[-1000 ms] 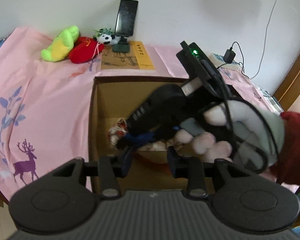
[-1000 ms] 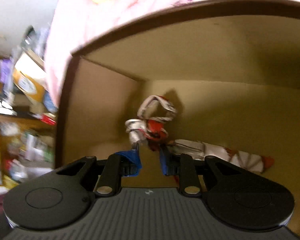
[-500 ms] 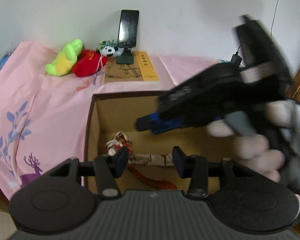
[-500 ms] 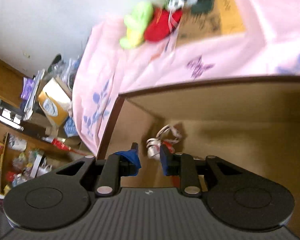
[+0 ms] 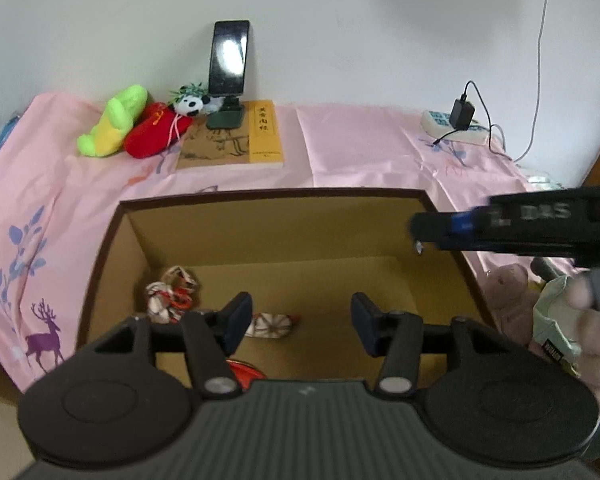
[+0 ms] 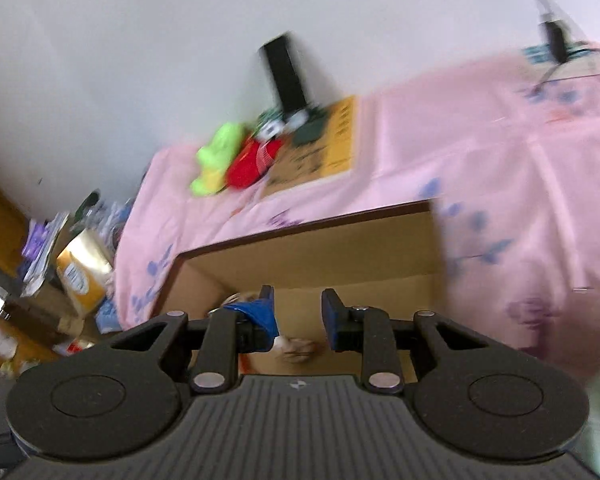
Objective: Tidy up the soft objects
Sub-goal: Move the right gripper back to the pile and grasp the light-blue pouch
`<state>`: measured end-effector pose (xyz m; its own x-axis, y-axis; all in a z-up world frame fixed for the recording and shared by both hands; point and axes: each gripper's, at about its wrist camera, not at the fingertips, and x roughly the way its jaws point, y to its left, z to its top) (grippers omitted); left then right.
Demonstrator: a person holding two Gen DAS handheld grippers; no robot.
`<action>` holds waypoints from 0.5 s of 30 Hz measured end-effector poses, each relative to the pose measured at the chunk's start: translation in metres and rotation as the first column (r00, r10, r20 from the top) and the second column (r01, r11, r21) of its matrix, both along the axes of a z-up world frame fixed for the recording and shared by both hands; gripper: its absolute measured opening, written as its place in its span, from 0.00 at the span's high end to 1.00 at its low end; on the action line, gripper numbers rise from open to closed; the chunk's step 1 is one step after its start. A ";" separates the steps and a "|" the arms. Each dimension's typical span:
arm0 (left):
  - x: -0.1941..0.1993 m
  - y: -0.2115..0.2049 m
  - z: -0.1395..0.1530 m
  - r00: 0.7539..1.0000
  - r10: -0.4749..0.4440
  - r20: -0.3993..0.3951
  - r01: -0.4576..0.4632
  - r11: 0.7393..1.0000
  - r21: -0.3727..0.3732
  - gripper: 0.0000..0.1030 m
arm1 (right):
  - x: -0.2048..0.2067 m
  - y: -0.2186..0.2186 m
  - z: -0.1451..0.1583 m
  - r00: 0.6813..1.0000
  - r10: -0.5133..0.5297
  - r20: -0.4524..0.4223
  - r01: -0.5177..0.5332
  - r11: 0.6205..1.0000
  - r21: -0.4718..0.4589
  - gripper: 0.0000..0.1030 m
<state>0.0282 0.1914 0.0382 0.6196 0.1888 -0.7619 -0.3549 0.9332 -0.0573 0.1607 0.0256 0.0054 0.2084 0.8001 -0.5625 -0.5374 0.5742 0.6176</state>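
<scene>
Both grippers hang above the cardboard box [image 5: 112, 240] with nothing between the jaws. The left gripper [image 5: 298, 322] and right gripper [image 6: 296, 312] are both spreading. 1 patterned cloth toy [image 5: 172, 294] lies in the box's left rear corner. 3 plush toys [image 5: 140, 128] remain at the bed's far left edge. Risk: motion blur suggests fast travel; a gripper may clip the box rim or the phone stand [image 5: 226, 118].

The left gripper [image 5: 298, 322] hung with empty jaws opening over the brown cardboard box [image 5: 112, 240], where a red-and-white patterned cloth toy [image 5: 172, 294] lay.
</scene>
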 end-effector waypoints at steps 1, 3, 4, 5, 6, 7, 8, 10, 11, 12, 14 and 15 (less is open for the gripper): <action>0.002 -0.008 0.000 1.000 0.006 -0.007 -0.006 1.000 0.008 0.48 | 0.002 -0.011 -0.001 1.000 -0.013 0.011 0.013 1.000 -0.003 0.90; 0.008 -0.027 -0.001 1.000 0.015 -0.020 -0.015 1.000 0.014 0.46 | 0.005 -0.034 -0.002 0.999 -0.040 0.028 0.040 0.999 -0.013 0.90; 0.011 -0.035 -0.002 1.000 0.017 -0.024 -0.017 1.000 0.018 0.46 | 0.007 -0.045 -0.003 0.998 -0.059 0.033 0.059 0.998 -0.016 0.90; 0.014 -0.045 -0.002 0.999 0.017 -0.028 -0.016 1.000 0.024 0.45 | 0.008 -0.055 -0.004 0.997 -0.074 0.035 0.074 0.997 -0.017 0.90; 0.016 -0.053 -0.003 0.999 0.016 -0.032 -0.015 0.999 0.030 0.44 | 0.010 -0.068 -0.005 0.996 -0.085 0.036 0.086 0.996 -0.017 0.89; 0.019 -0.062 -0.003 0.999 0.017 -0.036 -0.016 0.999 0.037 0.44 | 0.013 -0.078 -0.006 0.995 -0.097 0.036 0.097 0.995 -0.017 0.89; 0.022 -0.070 -0.004 0.999 0.016 -0.040 -0.015 0.999 0.042 0.44 | 0.014 -0.089 -0.007 0.993 -0.108 0.039 0.109 0.994 -0.018 0.89; 0.027 -0.087 -0.005 0.999 0.016 -0.048 -0.014 0.999 0.052 0.43 | 0.016 -0.108 -0.009 0.991 -0.122 0.048 0.123 0.992 -0.025 0.89; 0.029 -0.094 -0.006 0.999 0.016 -0.050 -0.013 0.998 0.055 0.42 | 0.016 -0.115 -0.009 0.991 -0.126 0.053 0.128 0.991 -0.030 0.89; 0.032 -0.101 -0.007 0.998 0.017 -0.052 -0.014 0.998 0.059 0.42 | 0.016 -0.123 -0.010 0.990 -0.127 0.059 0.129 0.991 -0.033 0.89; 0.037 -0.116 -0.008 0.998 0.019 -0.057 -0.015 0.997 0.073 0.42 | 0.018 -0.136 -0.011 0.990 -0.125 0.071 0.129 0.991 -0.045 0.89; 0.039 -0.123 -0.009 0.998 0.018 -0.059 -0.013 0.997 0.079 0.42 | 0.018 -0.142 -0.012 0.989 -0.124 0.077 0.128 0.990 -0.049 0.89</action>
